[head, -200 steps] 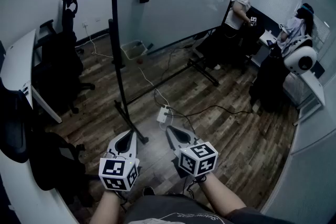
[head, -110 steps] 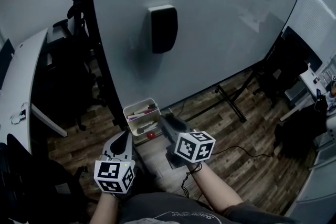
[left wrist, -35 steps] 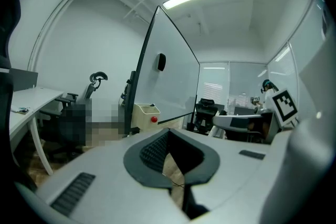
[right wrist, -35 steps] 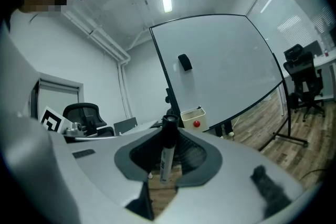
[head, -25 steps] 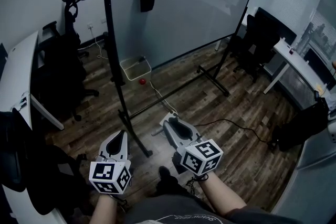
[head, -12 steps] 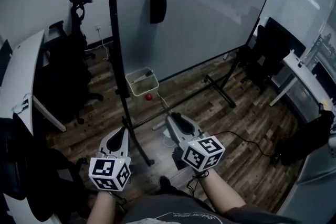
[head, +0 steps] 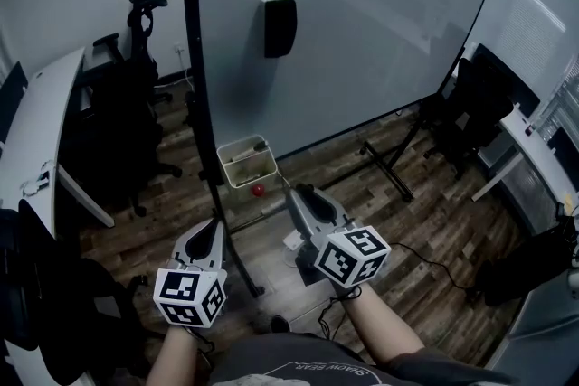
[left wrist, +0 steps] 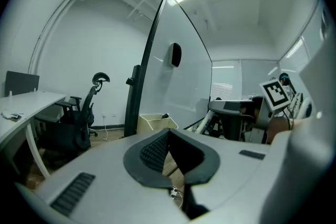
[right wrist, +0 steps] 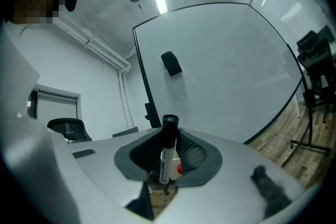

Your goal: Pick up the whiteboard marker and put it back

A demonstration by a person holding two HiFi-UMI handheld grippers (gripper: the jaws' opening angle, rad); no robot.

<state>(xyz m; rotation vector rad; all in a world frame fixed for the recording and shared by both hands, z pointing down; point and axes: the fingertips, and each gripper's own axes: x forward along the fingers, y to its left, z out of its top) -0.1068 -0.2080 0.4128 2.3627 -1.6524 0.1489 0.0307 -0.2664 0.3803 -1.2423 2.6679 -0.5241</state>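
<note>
In the right gripper view a whiteboard marker (right wrist: 165,157) with a white body and black cap stands upright between the jaws. My right gripper (right wrist: 169,139) is shut on it. Seen from the head view, the right gripper (head: 304,193) points at the whiteboard (head: 362,23), just short of a beige basket (head: 247,161) hung low on the board's stand. The left gripper (head: 210,227) is level with it to the left, near the black stand post. Its jaws (left wrist: 168,132) meet at the tips with nothing between them. A black eraser (head: 280,26) sticks to the board.
A red ball (head: 259,190) lies on the wood floor under the basket. The stand's foot (head: 242,271) runs between the grippers; a power strip (head: 292,241) and cable lie by it. Office chairs (head: 136,113) and a white desk (head: 45,122) stand at left, more chairs (head: 479,104) at right.
Both grippers have moved forward towards the whiteboard, and the basket and red ball now lie closer in front of them. The marker stays in the right gripper.
</note>
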